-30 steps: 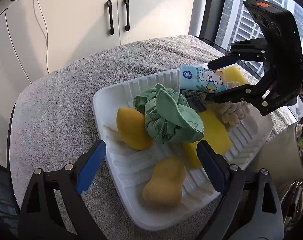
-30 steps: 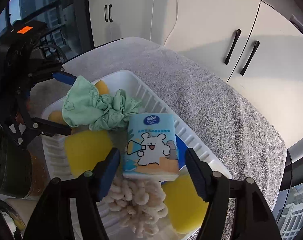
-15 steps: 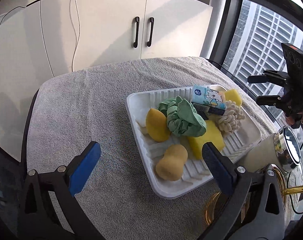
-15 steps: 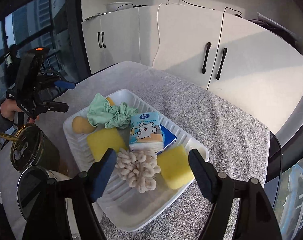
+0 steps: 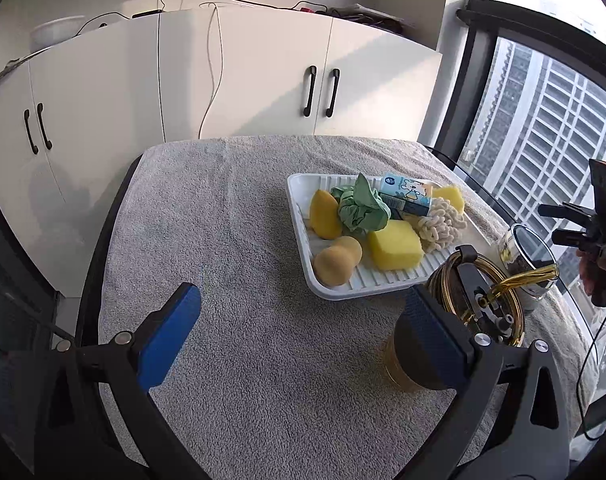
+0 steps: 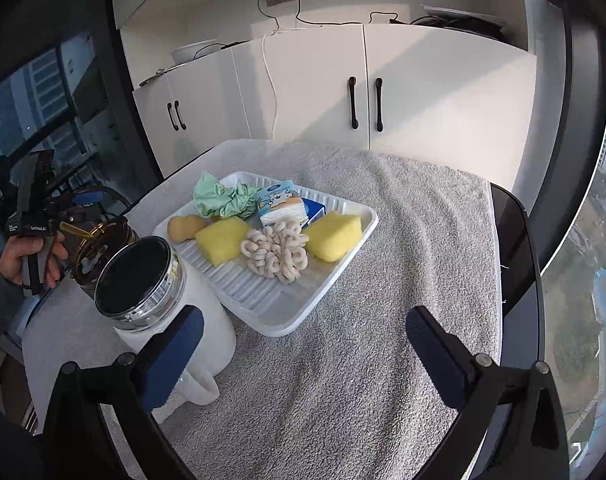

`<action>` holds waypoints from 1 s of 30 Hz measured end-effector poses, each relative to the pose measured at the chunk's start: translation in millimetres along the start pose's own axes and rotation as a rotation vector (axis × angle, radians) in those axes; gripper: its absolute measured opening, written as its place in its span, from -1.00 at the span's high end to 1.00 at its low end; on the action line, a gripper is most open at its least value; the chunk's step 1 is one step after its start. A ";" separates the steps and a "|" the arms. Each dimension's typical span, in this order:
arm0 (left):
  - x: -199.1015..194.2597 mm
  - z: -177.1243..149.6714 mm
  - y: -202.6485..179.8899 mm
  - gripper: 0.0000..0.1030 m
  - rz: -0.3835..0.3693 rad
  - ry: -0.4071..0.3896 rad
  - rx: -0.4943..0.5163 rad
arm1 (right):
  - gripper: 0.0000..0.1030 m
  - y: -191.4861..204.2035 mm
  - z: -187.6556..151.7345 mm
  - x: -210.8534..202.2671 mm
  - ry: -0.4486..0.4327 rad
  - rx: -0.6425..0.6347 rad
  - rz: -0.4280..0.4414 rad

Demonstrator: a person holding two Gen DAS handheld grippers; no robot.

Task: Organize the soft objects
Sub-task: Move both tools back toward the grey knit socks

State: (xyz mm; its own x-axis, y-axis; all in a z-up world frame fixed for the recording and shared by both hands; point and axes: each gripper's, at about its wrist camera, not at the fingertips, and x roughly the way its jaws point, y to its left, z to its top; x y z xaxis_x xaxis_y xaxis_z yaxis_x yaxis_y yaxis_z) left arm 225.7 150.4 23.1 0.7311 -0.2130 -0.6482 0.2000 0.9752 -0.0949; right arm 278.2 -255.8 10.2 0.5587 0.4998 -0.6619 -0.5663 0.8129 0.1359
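One white tray (image 5: 299,216) sits on one grey towel (image 5: 239,280). In the tray I count two yellow block sponges (image 5: 395,245) (image 6: 334,236), one yellow egg-shaped sponge (image 5: 324,215), one tan gourd-shaped sponge (image 5: 337,261), one green cloth (image 5: 359,208), one tissue pack (image 5: 407,199) and one cream looped mop head (image 5: 441,226). Beside the tray stand two jars: one amber (image 5: 479,304), one white with a glass rim (image 6: 163,300). Two grippers (image 5: 303,340) (image 6: 303,344), both spread wide.

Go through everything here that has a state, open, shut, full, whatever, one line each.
Left tool: open, empty.
Right tool: open, empty.
White tray: holds all the soft items.
Green cloth: crumpled.
Tissue pack: lying in tray.
White jar: lid on.
Cabinet doors: shut.
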 end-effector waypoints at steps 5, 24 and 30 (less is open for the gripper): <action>-27.2 -37.9 -30.6 -1.00 -0.021 -0.010 -0.029 | -1.00 24.4 -35.3 -20.7 -0.019 0.049 0.011; -15.9 -123.2 -188.9 -1.00 -0.165 0.095 0.148 | -0.99 124.7 -123.5 -34.3 0.043 0.145 -0.067; 3.2 -123.6 -210.4 -1.00 -0.164 0.122 0.232 | -0.95 113.9 -119.4 -39.1 0.034 0.181 -0.091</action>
State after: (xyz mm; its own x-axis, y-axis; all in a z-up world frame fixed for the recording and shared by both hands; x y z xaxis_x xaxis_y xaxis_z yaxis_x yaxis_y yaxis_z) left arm 105.4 -48.0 -52.4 0.5958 -0.3442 -0.7257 0.4627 0.8856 -0.0401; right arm 119.5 -218.4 -36.5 0.5800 0.4144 -0.7014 -0.3949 0.8960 0.2029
